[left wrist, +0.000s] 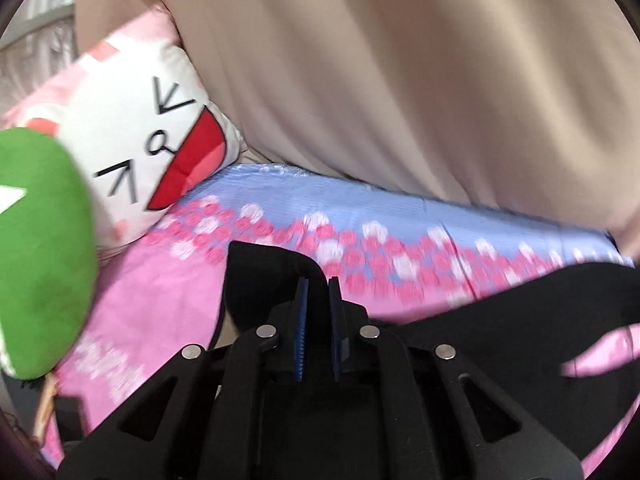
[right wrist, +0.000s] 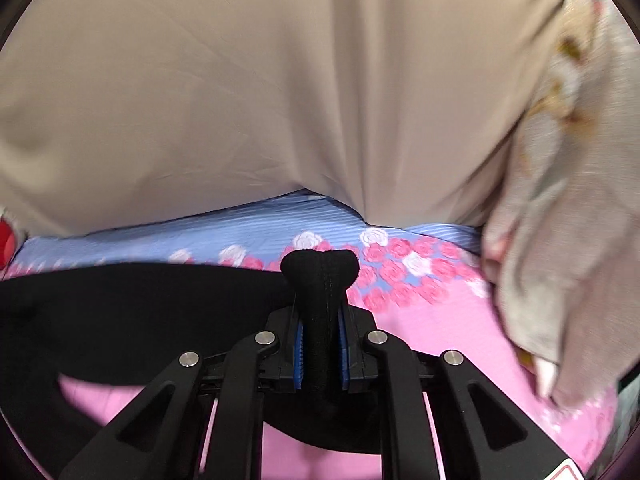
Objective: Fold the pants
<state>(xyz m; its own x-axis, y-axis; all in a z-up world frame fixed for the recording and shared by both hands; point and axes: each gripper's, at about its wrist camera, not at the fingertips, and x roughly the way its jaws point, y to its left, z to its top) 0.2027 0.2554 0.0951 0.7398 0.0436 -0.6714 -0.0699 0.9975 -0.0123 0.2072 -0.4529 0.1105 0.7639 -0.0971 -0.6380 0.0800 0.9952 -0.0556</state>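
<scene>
pinching a fold of the black pants (left wrist: 280,280), the left gripper (left wrist: 318,300) is showing its blue pads (left wrist: 301,328) pressed close together with the dark cloth caught between them. in the left wrist view the pants are hanging from the gripper over a bed sheet (left wrist: 168,280) that is pink near the camera and blue with pink and white roses farther off. the rest of the black cloth is trailing off to the right, blurred. a white pillow with a cartoon face (left wrist: 152,152) is lying at the left, a green plush thing (left wrist: 40,248) is sitting in front of it, and a beige curtain (left wrist: 400,80) is filling the top.

in the right wrist view the right gripper (right wrist: 322,320) is clamping a bunched black edge of the pants (right wrist: 320,268), which is sticking out past the pads. the black cloth is stretching away to the left above the sheet (right wrist: 432,320). a pale flowered cloth (right wrist: 560,220) is hanging at the right, beside the curtain (right wrist: 280,80).
</scene>
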